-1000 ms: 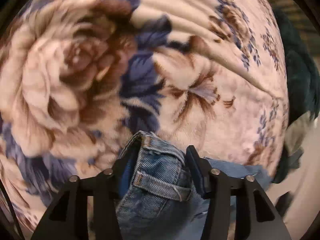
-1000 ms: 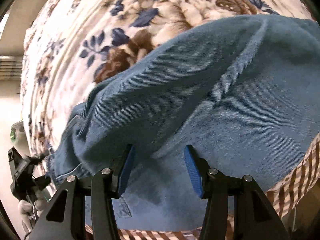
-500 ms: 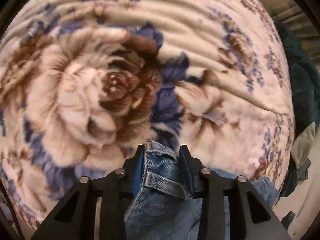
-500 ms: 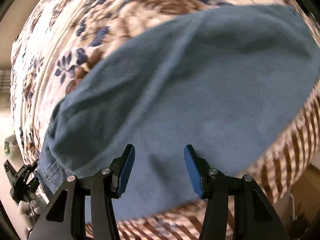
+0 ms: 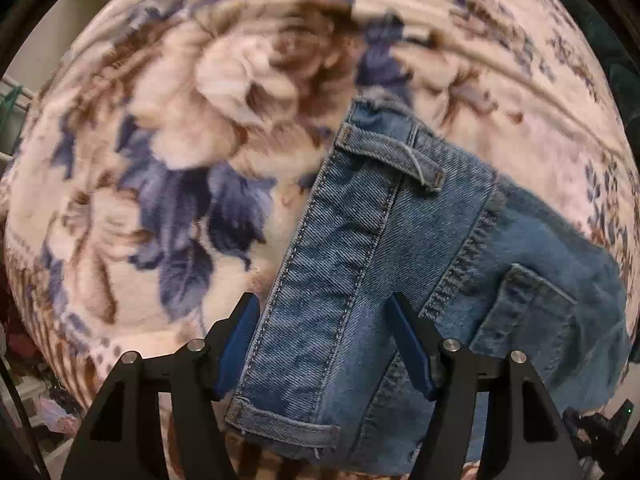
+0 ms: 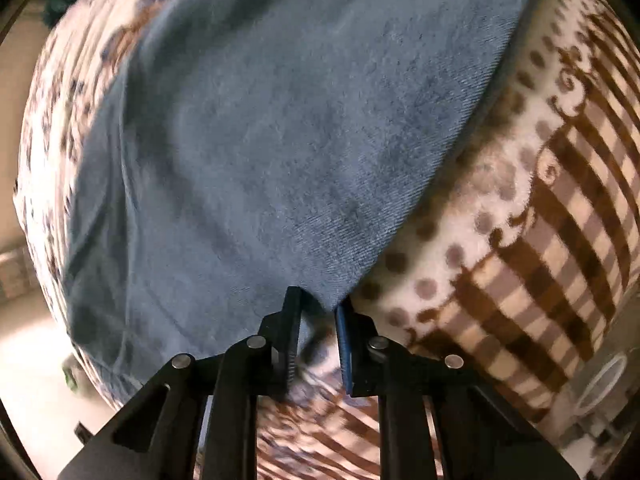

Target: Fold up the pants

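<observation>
Currently the pants (image 5: 384, 248) lie spread on a flowered blanket (image 5: 168, 184) over what looks like a bed, and the fold appears to be only starting. In the left wrist view the left tool (image 5: 326, 344) stands with its jaws wide apart, one on each side of the waistband (image 5: 332, 264), and neither pad presses the cloth; the belt loop (image 5: 400, 156) lies ahead of it. In the right wrist view the right tool (image 6: 318, 334) has its jaws drawn narrow around a corner of the denim (image 6: 328, 292), so it seems to be pinching that corner, though whether the grip is firm cannot be told. A checked part of the blanket (image 6: 560, 216) lies just beside that corner.

Judging from both views, the pants run lengthwise from the waistband at the left tool to the far end at the right tool, and the waistband itself runs away from the left camera, tilted to the right.

The next move probably calls for the left tool to close on the waistband, so both ends can be lifted together and brought over evenly, without dragging the blanket.
</observation>
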